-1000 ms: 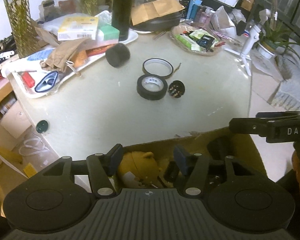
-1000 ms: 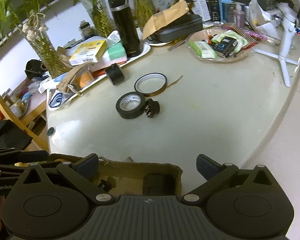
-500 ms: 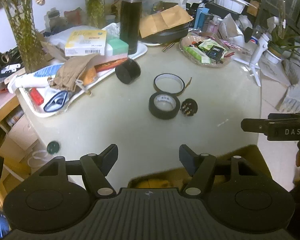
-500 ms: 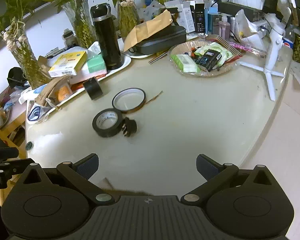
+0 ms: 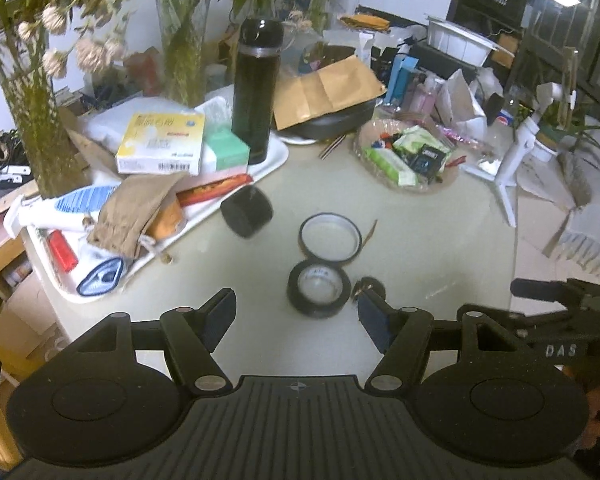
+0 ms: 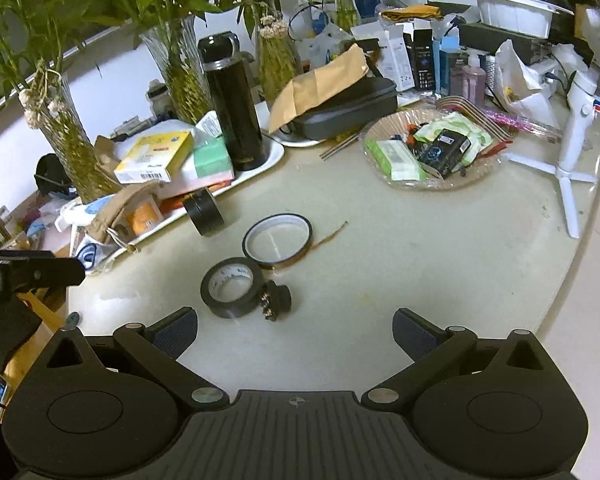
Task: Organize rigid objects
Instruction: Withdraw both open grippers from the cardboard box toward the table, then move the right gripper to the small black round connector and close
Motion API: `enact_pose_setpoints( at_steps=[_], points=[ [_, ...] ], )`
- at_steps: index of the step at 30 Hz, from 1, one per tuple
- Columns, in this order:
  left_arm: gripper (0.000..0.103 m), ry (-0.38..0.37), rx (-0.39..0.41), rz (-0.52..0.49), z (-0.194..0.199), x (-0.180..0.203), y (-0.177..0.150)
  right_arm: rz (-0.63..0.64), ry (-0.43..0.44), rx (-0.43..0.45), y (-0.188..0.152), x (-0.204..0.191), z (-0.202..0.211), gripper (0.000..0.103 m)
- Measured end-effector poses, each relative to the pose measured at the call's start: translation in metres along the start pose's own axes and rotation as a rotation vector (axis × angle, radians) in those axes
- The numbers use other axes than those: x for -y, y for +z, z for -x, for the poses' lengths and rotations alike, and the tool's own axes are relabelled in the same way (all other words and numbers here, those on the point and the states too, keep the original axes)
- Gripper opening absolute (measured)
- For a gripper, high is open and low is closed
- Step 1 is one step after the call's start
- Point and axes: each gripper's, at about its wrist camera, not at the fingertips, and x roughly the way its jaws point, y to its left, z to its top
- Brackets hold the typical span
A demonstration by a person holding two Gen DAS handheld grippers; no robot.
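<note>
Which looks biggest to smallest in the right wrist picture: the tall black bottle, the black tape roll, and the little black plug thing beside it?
1. black bottle, clearly the largest, even though it stands farther back.
2. black tape roll.
3. small black plug, the smallest; it sits right against the tape roll, at a like nearness, so that comparison is fair.

Black tape roll point(image 5: 318, 288), black flask point(image 5: 256, 88) — yellow box point(image 5: 161, 145)

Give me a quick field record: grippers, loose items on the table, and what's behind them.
left gripper: open, empty
right gripper: open, empty
black tape: flat on table, touching thin tape ring
black plug: beside black tape
black cylinder: on its side against tray
flask: upright on tray
</note>
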Motion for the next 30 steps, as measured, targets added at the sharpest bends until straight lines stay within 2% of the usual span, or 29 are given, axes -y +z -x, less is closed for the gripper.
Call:
enact_pose_setpoints(
  at_steps=[2, 5, 10, 17, 20, 21, 26, 30],
  points=[
    [0.067, -0.008, 0.013, 0.001, -0.003, -0.001, 0.0, 0.017, 0.004, 0.006, 0.0, -0.002, 0.002, 0.103],
    [0.067, -0.057, 0.031, 0.007, -0.008, -0.004, -0.007, 0.052, -0.004, 0.013, -0.001, -0.006, 0.002, 0.103],
    [0.067, -0.088, 0.016, 0.032, -0.016, -0.01, -0.02, 0.08, -0.006, 0.018, 0.001, -0.004, -0.001, 0.103],
    [0.067, -0.079, 0.011, 0.045, -0.02, -0.013, -0.02, 0.144, 0.015, 0.042, 0.012, -0.004, -0.016, 0.103],
    [0.067, -0.072, 0.006, 0.058, -0.021, -0.015, -0.02, 0.184, 0.023, 0.037, 0.016, -0.007, -0.026, 0.099],
    [0.067, -0.068, 0.001, 0.062, -0.021, -0.016, -0.019, 0.195, 0.026, 0.03, 0.017, -0.007, -0.03, 0.095],
    [0.067, -0.002, -0.055, 0.063, -0.026, -0.02, -0.02, 0.223, 0.058, -0.029, 0.019, -0.007, -0.048, 0.091],
    [0.067, 0.012, -0.107, 0.097, -0.034, -0.028, -0.019, 0.239, 0.083, -0.102, 0.017, -0.006, -0.064, 0.081]
  ],
)
